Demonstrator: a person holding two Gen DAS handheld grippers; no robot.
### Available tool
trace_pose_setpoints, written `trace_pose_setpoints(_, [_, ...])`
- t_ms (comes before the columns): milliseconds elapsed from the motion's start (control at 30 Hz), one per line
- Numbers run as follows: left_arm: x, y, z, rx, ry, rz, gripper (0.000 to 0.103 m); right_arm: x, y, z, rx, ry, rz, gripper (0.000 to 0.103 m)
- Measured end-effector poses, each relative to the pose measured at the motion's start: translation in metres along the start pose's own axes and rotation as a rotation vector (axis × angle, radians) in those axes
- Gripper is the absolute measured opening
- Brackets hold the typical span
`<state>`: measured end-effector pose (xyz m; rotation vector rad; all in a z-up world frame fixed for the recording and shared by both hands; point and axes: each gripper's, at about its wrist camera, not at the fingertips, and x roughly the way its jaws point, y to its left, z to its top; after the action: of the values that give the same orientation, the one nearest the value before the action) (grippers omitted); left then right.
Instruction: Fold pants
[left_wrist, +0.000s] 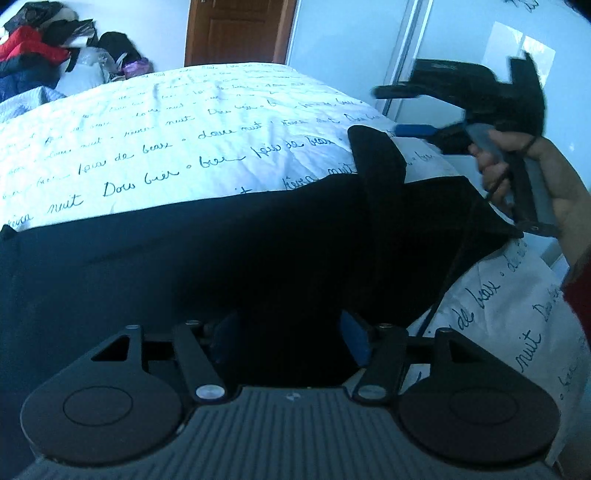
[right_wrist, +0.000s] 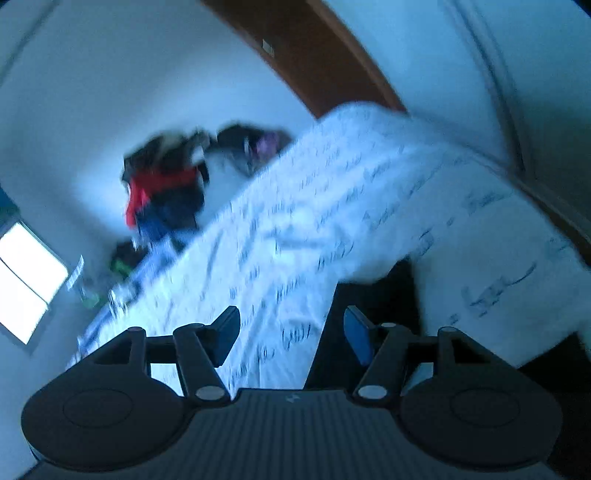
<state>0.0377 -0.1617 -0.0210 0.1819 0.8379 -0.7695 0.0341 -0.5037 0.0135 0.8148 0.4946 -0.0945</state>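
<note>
The black pants (left_wrist: 229, 266) lie across the near part of a bed with a white cover printed in script (left_wrist: 177, 125). My left gripper (left_wrist: 291, 339) is open just above the pants, its blue pads spread and empty. The right gripper (left_wrist: 417, 110) shows in the left wrist view, held up in a hand at the right, above a raised fold of the pants (left_wrist: 380, 162). In the right wrist view the right gripper (right_wrist: 291, 336) is open and empty, tilted, with a strip of the black pants (right_wrist: 369, 295) below it. That view is blurred.
A pile of red, black and dark clothes (left_wrist: 40, 51) sits at the far left corner of the bed, also in the right wrist view (right_wrist: 162, 192). A brown door (left_wrist: 240, 29) stands behind the bed. A white wardrobe (left_wrist: 461, 44) is at the right.
</note>
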Motion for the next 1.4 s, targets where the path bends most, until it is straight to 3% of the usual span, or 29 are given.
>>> trace_pose_setpoints(67, [0.001, 0.003, 0.000, -0.018, -0.002, -0.007, 0.064, -0.010, -0.010, 0.002, 0.038, -0.012, -0.013, 0.064])
trace_pose_setpoints(200, [0.000, 0.002, 0.001, -0.032, -0.004, -0.007, 0.065, -0.006, -0.031, -0.004, 0.129, 0.059, 0.058, 0.064])
trace_pose_setpoints(333, [-0.003, 0.000, 0.000, -0.021, -0.003, 0.000, 0.065, 0.007, -0.039, -0.014, 0.152, 0.094, 0.066, 0.064])
trace_pose_setpoints(433, [-0.002, -0.001, -0.001, -0.015, -0.002, 0.005, 0.065, 0.015, -0.042, -0.016, 0.172, 0.095, 0.125, 0.064])
trace_pose_setpoints(600, [-0.003, -0.005, 0.001, -0.003, -0.004, 0.007, 0.065, 0.036, -0.043, -0.010, 0.178, 0.054, 0.114, 0.062])
trace_pose_setpoints(667, [-0.003, -0.008, 0.003, 0.006, -0.006, 0.005, 0.065, 0.043, -0.041, -0.009, 0.164, 0.048, 0.082, 0.041])
trace_pose_setpoints(700, [-0.003, -0.009, 0.004, 0.011, -0.010, 0.005, 0.065, 0.044, -0.040, -0.009, 0.160, 0.047, 0.053, 0.017])
trace_pose_setpoints(733, [-0.003, -0.011, 0.004, 0.015, -0.013, 0.003, 0.066, 0.044, -0.039, -0.011, 0.156, 0.044, 0.036, 0.008])
trace_pose_setpoints(867, [-0.003, -0.020, 0.008, 0.044, -0.035, -0.008, 0.068, 0.021, -0.035, -0.018, 0.111, -0.045, 0.022, 0.005])
trace_pose_setpoints(1033, [-0.003, -0.041, 0.008, 0.129, -0.078, -0.030, 0.073, -0.040, -0.011, -0.018, 0.012, -0.181, 0.013, 0.005])
trace_pose_setpoints(1200, [0.005, -0.070, 0.005, 0.233, -0.114, 0.000, 0.073, -0.081, 0.013, -0.011, -0.038, -0.235, 0.066, 0.005])
trace_pose_setpoints(1267, [0.011, -0.080, 0.003, 0.274, -0.129, 0.048, 0.073, -0.090, 0.022, -0.012, -0.054, -0.246, 0.077, 0.005])
trace_pose_setpoints(1300, [0.014, -0.085, 0.002, 0.292, -0.139, 0.084, 0.071, -0.091, 0.027, -0.011, -0.062, -0.247, 0.079, 0.005])
trace_pose_setpoints(1367, [0.019, -0.090, 0.000, 0.310, -0.142, 0.130, 0.058, -0.093, 0.029, -0.011, -0.075, -0.251, 0.070, 0.005])
trace_pose_setpoints(1400, [0.021, -0.090, -0.001, 0.311, -0.138, 0.135, 0.046, -0.092, 0.029, -0.010, -0.080, -0.249, 0.059, 0.005])
